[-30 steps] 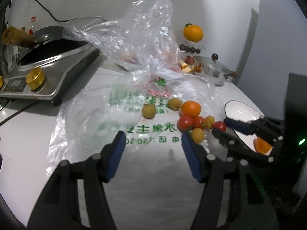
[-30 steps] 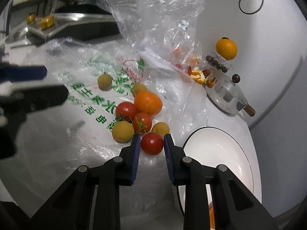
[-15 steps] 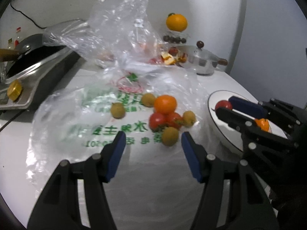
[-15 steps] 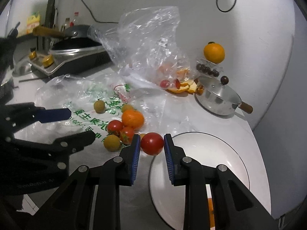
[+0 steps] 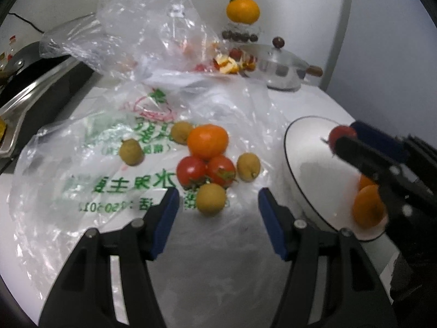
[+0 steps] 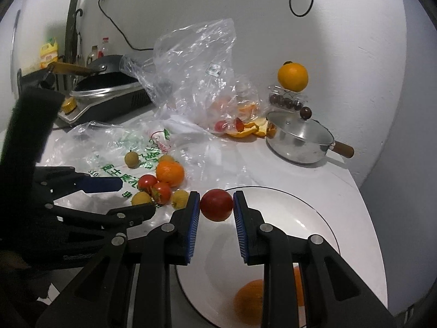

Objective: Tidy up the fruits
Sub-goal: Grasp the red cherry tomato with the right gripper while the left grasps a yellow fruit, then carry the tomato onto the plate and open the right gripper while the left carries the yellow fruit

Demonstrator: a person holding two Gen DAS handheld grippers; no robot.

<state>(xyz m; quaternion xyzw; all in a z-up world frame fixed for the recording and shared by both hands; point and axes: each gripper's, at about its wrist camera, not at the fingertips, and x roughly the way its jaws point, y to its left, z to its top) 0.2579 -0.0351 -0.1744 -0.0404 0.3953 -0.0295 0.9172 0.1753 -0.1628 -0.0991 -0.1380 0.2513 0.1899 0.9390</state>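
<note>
My right gripper [image 6: 216, 205] is shut on a red tomato [image 6: 216, 204] and holds it above the near-left rim of the white plate [image 6: 314, 213]; the tomato also shows in the left wrist view [image 5: 338, 135]. An orange [image 6: 250, 300] lies on the plate. My left gripper [image 5: 218, 202] is open and empty, just short of the fruit pile on the printed plastic bag [image 5: 95, 164]: an orange [image 5: 207, 140], two tomatoes [image 5: 204, 170] and several small yellow-brown fruits [image 5: 210, 198].
A steel pot with lid [image 6: 300, 139] stands at the back right, with an orange on a clear box [image 6: 292, 77] behind it. A crumpled clear bag with peels [image 6: 196, 82] and a cooker with a pan [image 6: 106, 95] stand at the back left.
My right gripper has lifted the red tomato off the bag and carried it right, over the plate. My left gripper has moved closer to the fruit pile, still open.
</note>
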